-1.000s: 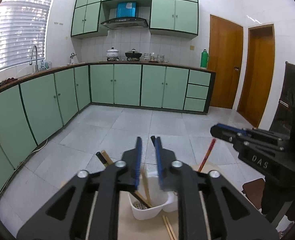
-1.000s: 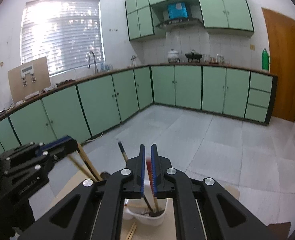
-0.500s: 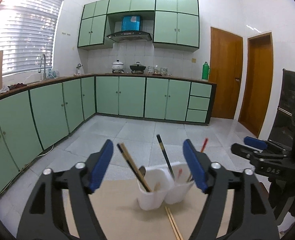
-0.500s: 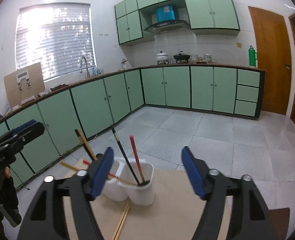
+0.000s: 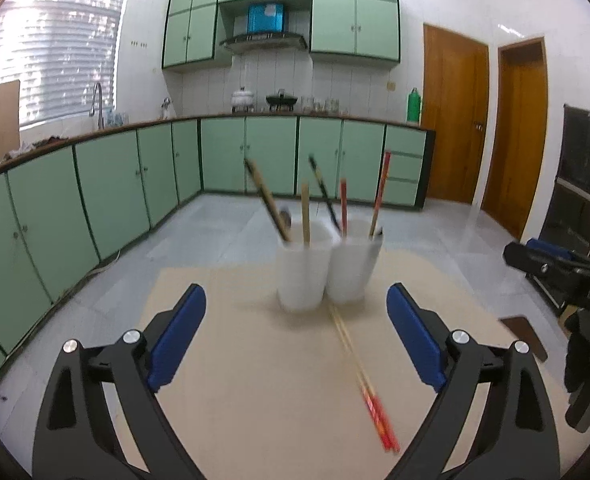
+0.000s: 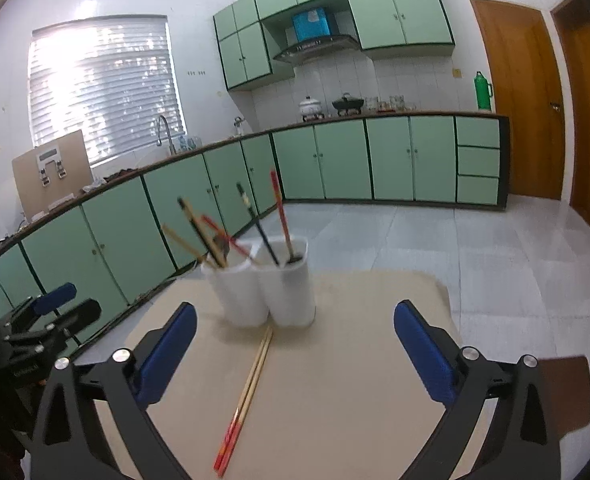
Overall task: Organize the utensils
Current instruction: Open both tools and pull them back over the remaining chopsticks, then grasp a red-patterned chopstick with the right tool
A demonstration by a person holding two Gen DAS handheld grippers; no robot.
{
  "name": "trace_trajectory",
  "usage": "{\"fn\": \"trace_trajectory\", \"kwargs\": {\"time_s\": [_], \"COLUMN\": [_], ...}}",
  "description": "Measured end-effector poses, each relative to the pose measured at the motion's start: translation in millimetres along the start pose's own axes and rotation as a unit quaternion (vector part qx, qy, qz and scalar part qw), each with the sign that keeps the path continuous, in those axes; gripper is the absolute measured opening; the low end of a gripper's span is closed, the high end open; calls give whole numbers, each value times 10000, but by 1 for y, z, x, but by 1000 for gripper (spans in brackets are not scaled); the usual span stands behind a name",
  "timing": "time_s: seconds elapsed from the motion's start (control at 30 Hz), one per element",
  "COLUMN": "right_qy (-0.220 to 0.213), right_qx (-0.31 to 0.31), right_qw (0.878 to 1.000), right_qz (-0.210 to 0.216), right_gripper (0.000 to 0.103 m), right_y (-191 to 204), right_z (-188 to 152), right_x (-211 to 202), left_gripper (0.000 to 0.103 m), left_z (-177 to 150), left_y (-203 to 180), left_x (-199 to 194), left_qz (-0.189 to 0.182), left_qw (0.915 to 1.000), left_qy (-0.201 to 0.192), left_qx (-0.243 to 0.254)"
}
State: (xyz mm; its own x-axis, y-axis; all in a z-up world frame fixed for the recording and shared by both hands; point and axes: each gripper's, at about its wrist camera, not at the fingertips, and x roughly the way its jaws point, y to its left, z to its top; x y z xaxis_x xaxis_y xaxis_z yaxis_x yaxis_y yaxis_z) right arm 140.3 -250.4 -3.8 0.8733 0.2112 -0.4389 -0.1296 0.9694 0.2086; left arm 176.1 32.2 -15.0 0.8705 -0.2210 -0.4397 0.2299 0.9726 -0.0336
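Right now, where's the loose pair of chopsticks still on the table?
In both wrist views the chopstick pair lies flat on the tan tabletop, just in front of the white two-cup holder, red ends pointing away from it, between the open fingers.

utensil holder [image 5: 322, 272] blurred, chopstick pair [image 5: 365, 380] smeared

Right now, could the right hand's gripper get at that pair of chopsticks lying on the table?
Probably yes: the pair of chopsticks lies bare between the right gripper's wide-open jaws, nothing on it.
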Motion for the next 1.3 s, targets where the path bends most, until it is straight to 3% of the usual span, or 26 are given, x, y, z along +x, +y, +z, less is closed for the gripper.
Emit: {"fn": "trace_trajectory", "kwargs": {"time_s": [0.27,0.67,0.77,1.03,1.3], "right_qy": [552,1442,1627,2034,2113], "right_qx": [69,-145,-221,-310,-445], "right_qw": [9983,9890,9860,9785,9763], "right_qz": [-149,-285,-297,-163,-119], "right_gripper": [97,92,86,54,34], "right_y": [12,33,41,56,65], "right_z": [-54,-127,-134,-150,-151], "right_x": [4,30,38,51,56], "left_gripper": [89,89,89,89,89], "left_z": [-62,-110,-117,-121,-122], "left_y": [8,17,18,24,25], "left_x": [8,20,21,24,26], "left_qz": [207,424,444,451,447], "left_qw": [9970,9888,9875,9857,9848], "left_qy": [748,1428,1507,1614,1657], "left_qx": [-23,-68,-85,-188,-251]}}
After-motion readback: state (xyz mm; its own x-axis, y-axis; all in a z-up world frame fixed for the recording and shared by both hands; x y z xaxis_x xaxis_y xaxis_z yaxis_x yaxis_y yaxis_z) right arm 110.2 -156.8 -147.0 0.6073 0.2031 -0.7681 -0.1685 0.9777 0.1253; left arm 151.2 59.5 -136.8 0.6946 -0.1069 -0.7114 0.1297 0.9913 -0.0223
